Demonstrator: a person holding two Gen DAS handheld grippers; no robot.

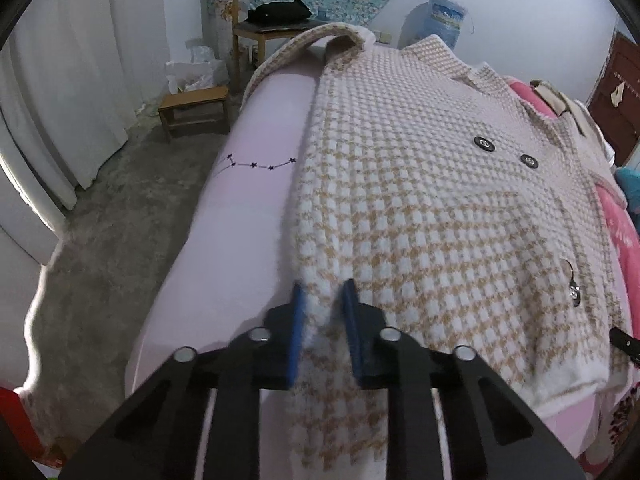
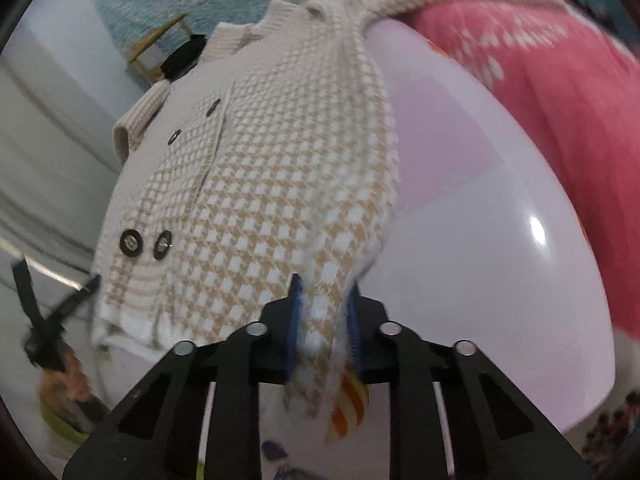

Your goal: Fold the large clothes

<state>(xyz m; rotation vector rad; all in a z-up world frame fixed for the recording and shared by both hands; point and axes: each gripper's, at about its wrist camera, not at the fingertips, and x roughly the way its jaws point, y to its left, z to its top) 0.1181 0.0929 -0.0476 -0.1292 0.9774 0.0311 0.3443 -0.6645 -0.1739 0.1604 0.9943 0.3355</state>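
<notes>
Cardigan (image 1: 420,184) lengthwise on bed (image 1: 240,240), collar far | left gripper (image 1: 324,300), right gripper (image 2: 322,300) each clamp hem

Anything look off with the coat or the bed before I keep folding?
Nothing damaged or spilled. The houndstooth coat lies askew on the pale pink bed: its far sleeve droops over the edge. Each hand-held gripper, left and right, is clamped on fabric.

wooden chair with black bag (image 1: 276,16) | low wooden stool (image 1: 195,110) — on grey concrete floor (image 1: 120,208) | blue water jug (image 1: 444,16) | white curtains (image 1: 68,92)
</notes>
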